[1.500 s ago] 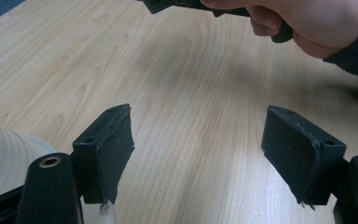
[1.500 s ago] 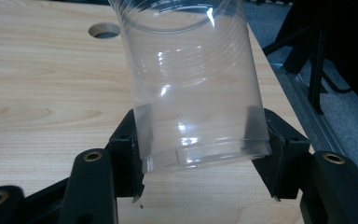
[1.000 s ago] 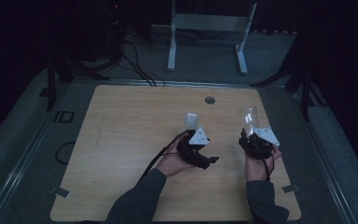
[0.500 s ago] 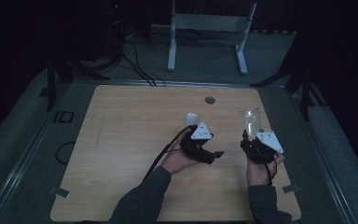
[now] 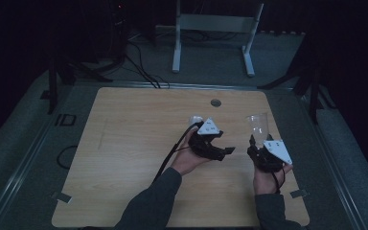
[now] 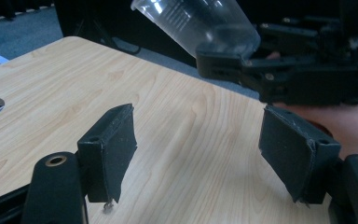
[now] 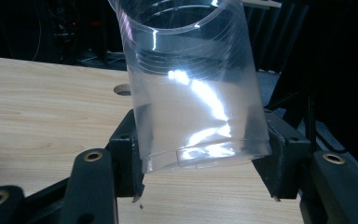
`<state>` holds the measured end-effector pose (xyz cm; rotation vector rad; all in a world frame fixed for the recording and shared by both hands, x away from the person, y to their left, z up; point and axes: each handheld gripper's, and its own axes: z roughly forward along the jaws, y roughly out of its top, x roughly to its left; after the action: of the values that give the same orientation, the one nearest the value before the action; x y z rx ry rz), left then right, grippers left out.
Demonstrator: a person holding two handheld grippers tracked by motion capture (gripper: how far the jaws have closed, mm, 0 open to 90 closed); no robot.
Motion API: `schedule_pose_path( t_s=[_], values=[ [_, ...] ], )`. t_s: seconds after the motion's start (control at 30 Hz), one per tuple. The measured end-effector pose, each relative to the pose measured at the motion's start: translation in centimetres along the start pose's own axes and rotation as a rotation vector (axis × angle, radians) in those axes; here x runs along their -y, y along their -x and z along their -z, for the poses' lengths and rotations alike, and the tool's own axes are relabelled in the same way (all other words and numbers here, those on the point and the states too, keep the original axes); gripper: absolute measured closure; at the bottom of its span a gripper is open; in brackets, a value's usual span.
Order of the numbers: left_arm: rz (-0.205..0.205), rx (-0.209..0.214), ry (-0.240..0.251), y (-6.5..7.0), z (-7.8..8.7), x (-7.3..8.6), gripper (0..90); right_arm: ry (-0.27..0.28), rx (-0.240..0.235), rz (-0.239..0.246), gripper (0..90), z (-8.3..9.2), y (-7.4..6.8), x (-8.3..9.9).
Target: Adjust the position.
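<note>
The right gripper (image 7: 200, 172) was clamped on the base of a clear plastic cup (image 7: 191, 88), held above the table (image 5: 124, 143) as before. The left gripper (image 6: 214, 154), just beside it, had been closing its jaws, with nothing between them; both hands had drifted slightly nearer the person since the earlier frames.

table (image 5: 124, 158): the left half and far stretch of the wooden top lie bare, open passage. round hole (image 5: 215, 102): near the far edge, flush, no bar to a sweep. right gripper (image 7: 200, 161): near the right edge, jaws clamped on the base of a clear plastic cup (image 5: 258, 125) that tilts up off the wood; room beneath it. left gripper (image 6: 205, 149): just beside, jaws apart with bare wood between the pads, jaws just been closing. small white object (image 5: 194, 120): just beyond the left gripper, partly hidden. gap between the two grippers: narrow. cable (image 5: 170, 155): trails from the left gripper toward the near edge. metal stand (image 5: 215, 38): beyond the table, well apart.
</note>
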<state>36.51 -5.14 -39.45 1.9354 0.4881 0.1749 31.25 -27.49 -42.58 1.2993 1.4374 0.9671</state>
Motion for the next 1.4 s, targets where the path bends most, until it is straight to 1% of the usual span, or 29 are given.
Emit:
schedule_pose_path(
  t_s=[0.07, 0.17, 0.23, 0.33, 0.5, 0.63, 0.67, 0.9, 1.0, 1.1, 1.2, 1.4],
  values=[
    [-0.008, 0.002, -0.004, 0.0, -0.1, -0.1, 26.8, 0.012, 0.002, -0.003, 42.0, 0.1, 0.0, 0.1],
    [-0.008, 0.001, -0.008, 0.1, -0.3, -0.2, 26.8, 0.021, 0.002, -0.004, 42.0, 0.2, -0.1, 0.2],
    [0.003, 0.001, 0.0, 0.1, -0.5, -0.5, 26.8, 0.04, 0.003, -0.004, 42.0, 0.4, -0.1, 0.2],
    [0.005, -0.001, 0.007, 0.3, -0.6, -0.9, 26.8, 0.06, 0.003, -0.003, 41.9, 0.6, -0.2, 0.2],
    [-0.007, 0.001, 0.015, 0.7, -0.8, -1.5, 26.8, 0.074, 0.0, -0.005, 41.9, 0.8, -0.3, 0.3],
    [-0.006, 0.002, 0.019, 0.9, -1.0, -1.7, 26.8, 0.086, -0.001, -0.001, 41.9, 1.0, -0.4, 0.4],
    [-0.001, 0.004, 0.021, 1.0, -1.0, -1.8, 26.8, 0.089, -0.001, -0.003, 41.9, 1.1, -0.4, 0.4],
    [0.005, 0.014, 0.034, 1.4, -1.4, -2.4, 26.8, 0.121, -0.007, 0.003, 41.9, 1.9, -0.5, 0.4],
    [0.017, 0.017, 0.041, 1.6, -1.6, -2.6, 26.8, 0.133, -0.012, 0.007, 41.9, 2.2, -0.6, 0.5],
    [0.023, 0.016, 0.035, 1.7, -1.9, -2.7, 26.8, 0.146, -0.013, 0.019, 41.9, 2.5, -0.7, 0.7],
    [0.026, 0.014, 0.034, 1.6, -2.0, -2.8, 26.8, 0.148, -0.017, 0.021, 41.9, 2.6, -0.8, 0.8],
    [0.052, 0.022, 0.042, 1.6, -2.2, -3.0, 26.7, 0.16, -0.02, 0.022, 41.8, 2.9, -0.8, 1.1]
  ],
)
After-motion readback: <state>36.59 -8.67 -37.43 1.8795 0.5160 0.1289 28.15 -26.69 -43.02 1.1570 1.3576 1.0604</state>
